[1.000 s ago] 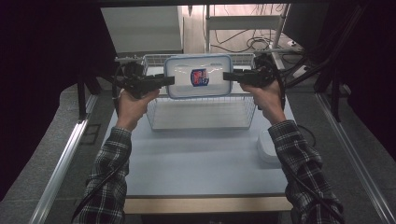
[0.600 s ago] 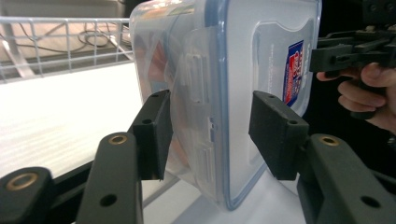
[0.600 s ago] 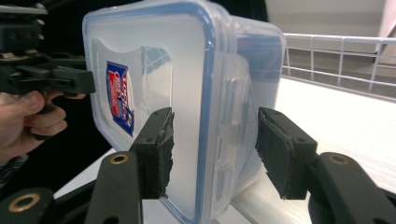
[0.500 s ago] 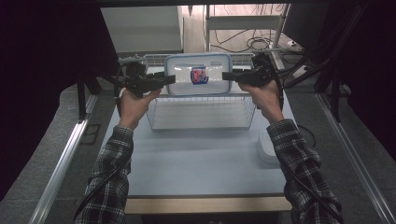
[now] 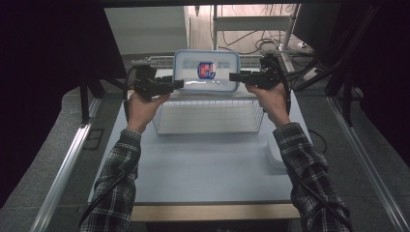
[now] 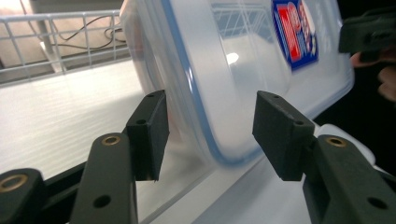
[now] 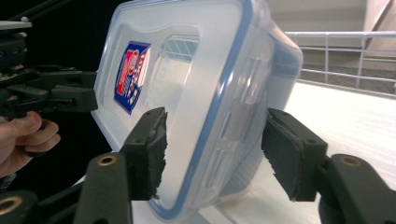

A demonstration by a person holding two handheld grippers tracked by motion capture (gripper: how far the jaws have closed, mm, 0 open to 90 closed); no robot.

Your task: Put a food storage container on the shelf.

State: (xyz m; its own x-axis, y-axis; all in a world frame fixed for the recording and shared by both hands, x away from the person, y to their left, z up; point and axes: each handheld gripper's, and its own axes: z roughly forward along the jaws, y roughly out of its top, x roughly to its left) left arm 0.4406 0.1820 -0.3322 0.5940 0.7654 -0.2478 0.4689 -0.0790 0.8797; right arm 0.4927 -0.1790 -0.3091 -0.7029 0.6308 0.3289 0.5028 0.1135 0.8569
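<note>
Since the earlier frame the clear plastic container (image 5: pixel 206 71) has tipped upright against the far rim of the wire basket (image 5: pixel 209 117), and both grippers' jaws have just been opening. The left gripper (image 5: pixel 180 83) and right gripper (image 5: pixel 233 76) flank its ends with forearms outstretched, pads apart, the blue-sealed lid edge between them.

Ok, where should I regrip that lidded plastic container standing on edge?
Take the container by its two short ends, one tool from each side, pads across the blue-rimmed lid edge and the body. It stands tilted on its long edge, so both ends are free.
</note>
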